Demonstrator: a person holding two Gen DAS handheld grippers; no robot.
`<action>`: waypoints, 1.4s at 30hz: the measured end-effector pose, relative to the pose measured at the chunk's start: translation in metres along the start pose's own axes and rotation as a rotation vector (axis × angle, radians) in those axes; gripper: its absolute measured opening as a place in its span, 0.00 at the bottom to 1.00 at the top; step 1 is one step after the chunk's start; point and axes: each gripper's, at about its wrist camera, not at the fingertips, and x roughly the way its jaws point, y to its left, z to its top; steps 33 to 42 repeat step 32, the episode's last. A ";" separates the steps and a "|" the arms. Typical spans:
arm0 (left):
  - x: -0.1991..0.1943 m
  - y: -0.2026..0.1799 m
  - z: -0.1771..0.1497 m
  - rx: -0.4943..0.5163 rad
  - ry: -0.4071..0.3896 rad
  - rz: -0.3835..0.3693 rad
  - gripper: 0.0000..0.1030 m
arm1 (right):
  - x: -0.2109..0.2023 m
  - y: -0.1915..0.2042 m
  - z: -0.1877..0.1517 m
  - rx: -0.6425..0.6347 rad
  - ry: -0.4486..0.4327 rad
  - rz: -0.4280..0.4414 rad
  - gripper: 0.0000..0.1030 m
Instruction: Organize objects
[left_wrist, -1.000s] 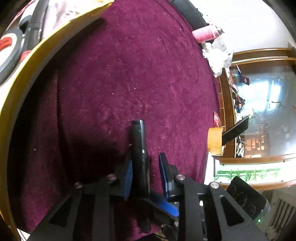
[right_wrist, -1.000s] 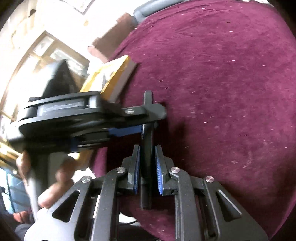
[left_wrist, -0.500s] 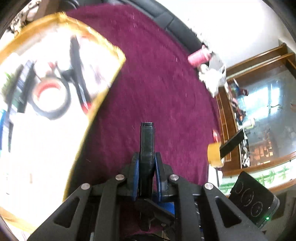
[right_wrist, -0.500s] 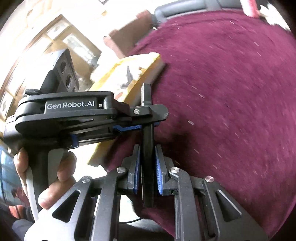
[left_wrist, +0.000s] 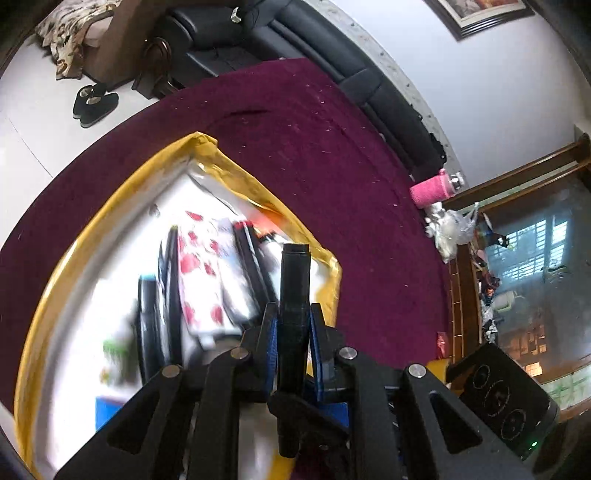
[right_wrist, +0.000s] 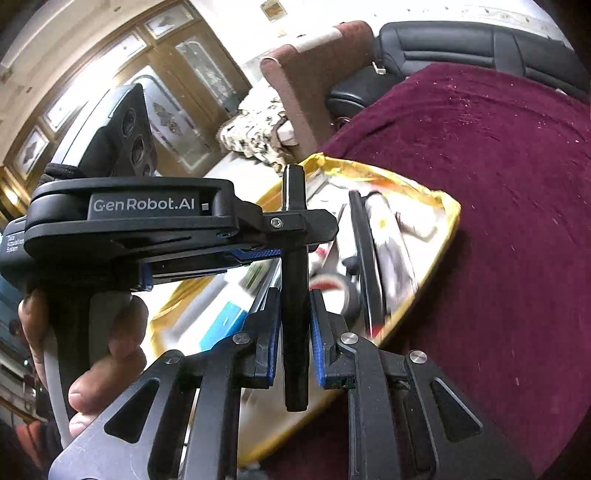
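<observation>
Cloth: a dark red tablecloth (left_wrist: 325, 155) covers the round table and lies bare beyond the box.
Box: a yellow-rimmed box (left_wrist: 240, 173) sits on the cloth, already crowded with a red-patterned white packet (left_wrist: 201, 280), a roll of tape (right_wrist: 332, 291) and long dark items; blur hides the rest.
Left gripper: the left gripper (left_wrist: 293, 328) has its jaws nearly together, blue pads pressing both sides of the black bar.
Right gripper: the right gripper (right_wrist: 293, 325) is likewise all but closed, clamping the same bar lower along its length, with the left tool crossing in front.
Hand: the person's hand (right_wrist: 92, 350) wraps the left tool's handle.
Black bar: the black bar (left_wrist: 293, 291) is held off the surface by both tools and pokes out over the near corner of the box.
Step in hand, judged: carrying the bar to the box.
Doing it well: keep both grips firm and moving together so the bar does not twist; aim for a gap beside the long dark items, lower it flat, then release one tool at a time.
</observation>
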 end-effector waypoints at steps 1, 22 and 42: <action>0.004 0.003 0.004 0.004 0.006 0.007 0.13 | 0.009 -0.003 0.005 0.018 0.011 -0.005 0.15; -0.056 -0.034 -0.065 0.362 -0.421 0.729 0.76 | -0.016 -0.002 -0.024 0.056 -0.093 -0.070 0.46; -0.052 -0.053 -0.093 0.419 -0.365 0.709 0.78 | -0.047 0.016 -0.078 0.077 -0.115 -0.088 0.46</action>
